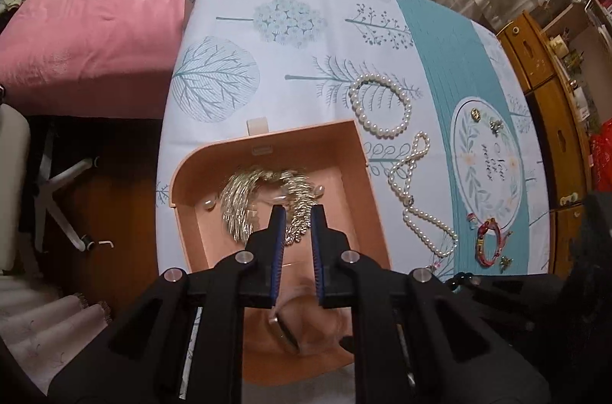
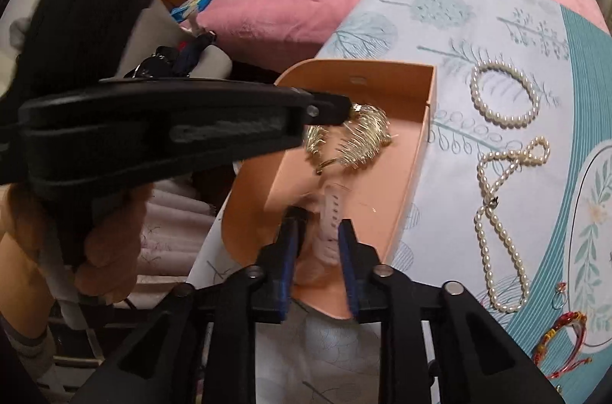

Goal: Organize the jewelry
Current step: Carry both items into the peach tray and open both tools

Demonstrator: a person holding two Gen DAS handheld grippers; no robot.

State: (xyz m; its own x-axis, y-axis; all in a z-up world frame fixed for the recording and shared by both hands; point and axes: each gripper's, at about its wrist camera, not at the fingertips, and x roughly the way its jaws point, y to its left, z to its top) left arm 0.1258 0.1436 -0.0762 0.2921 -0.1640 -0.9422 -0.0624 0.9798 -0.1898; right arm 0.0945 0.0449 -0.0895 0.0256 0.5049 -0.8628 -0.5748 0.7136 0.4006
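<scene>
Left wrist view: left gripper (image 1: 297, 213), jaws apart over the limp, snag-prone gold necklace (image 1: 264, 201), best pinched at a bunched strand

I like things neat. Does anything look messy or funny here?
Yes. The long pearl necklace lies twisted in loops on the tablecloth, not straight, outside the pink box. The pearl bracelet and red bracelet are also still out. Nothing looks broken or spilled.
</scene>
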